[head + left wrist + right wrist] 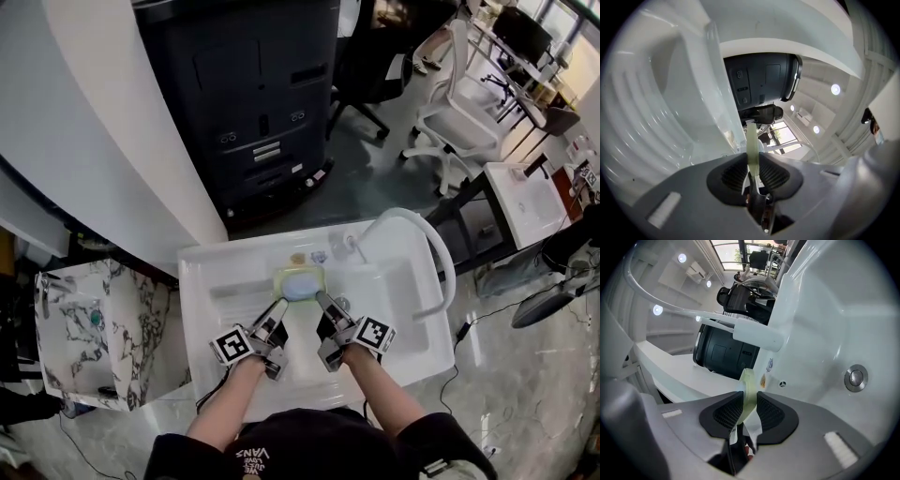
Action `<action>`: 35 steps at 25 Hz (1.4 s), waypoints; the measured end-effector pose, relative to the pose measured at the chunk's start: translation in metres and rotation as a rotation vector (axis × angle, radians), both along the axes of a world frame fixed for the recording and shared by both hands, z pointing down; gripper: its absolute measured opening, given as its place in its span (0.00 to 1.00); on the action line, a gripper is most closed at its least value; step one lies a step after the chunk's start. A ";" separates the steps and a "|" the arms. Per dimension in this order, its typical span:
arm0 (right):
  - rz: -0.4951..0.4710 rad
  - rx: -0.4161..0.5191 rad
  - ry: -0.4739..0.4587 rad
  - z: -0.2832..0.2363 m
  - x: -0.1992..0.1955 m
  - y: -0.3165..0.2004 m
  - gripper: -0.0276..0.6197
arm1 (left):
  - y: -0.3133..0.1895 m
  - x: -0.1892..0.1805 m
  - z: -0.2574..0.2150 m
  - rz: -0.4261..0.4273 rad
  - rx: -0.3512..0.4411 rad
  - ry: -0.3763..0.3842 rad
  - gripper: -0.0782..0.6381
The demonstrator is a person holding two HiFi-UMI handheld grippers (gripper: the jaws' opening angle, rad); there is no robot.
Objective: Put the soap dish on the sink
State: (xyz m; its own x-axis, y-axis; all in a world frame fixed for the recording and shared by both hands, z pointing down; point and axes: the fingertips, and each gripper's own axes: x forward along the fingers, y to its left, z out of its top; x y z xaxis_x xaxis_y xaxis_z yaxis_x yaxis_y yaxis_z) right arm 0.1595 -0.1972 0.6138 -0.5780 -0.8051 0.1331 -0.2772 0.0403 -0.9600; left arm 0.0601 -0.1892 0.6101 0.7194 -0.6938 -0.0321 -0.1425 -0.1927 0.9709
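Note:
A pale green soap dish (299, 281) with a bluish soap in it hangs over the basin of the white sink (211, 281), held from both near corners. My left gripper (281, 305) is shut on its left edge, and in the left gripper view the thin green rim (752, 150) runs edge-on between the dark pads. My right gripper (322, 300) is shut on the right edge, where the rim (748, 387) again stands pinched between the pads. The sink's overflow button (855, 377) shows on the basin wall at the right.
A white curved faucet hose (427, 239) arches over the sink's right side. Small items (319, 255) sit on the back ledge. A marble-patterned basin (94, 328) stands at the left, a dark printer cabinet (253, 103) behind, and office chairs (459, 103) at the back right.

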 end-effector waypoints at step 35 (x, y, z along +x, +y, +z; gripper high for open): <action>0.019 -0.097 0.031 0.044 0.006 -0.040 0.17 | -0.035 0.001 0.051 -0.081 -0.134 0.066 0.24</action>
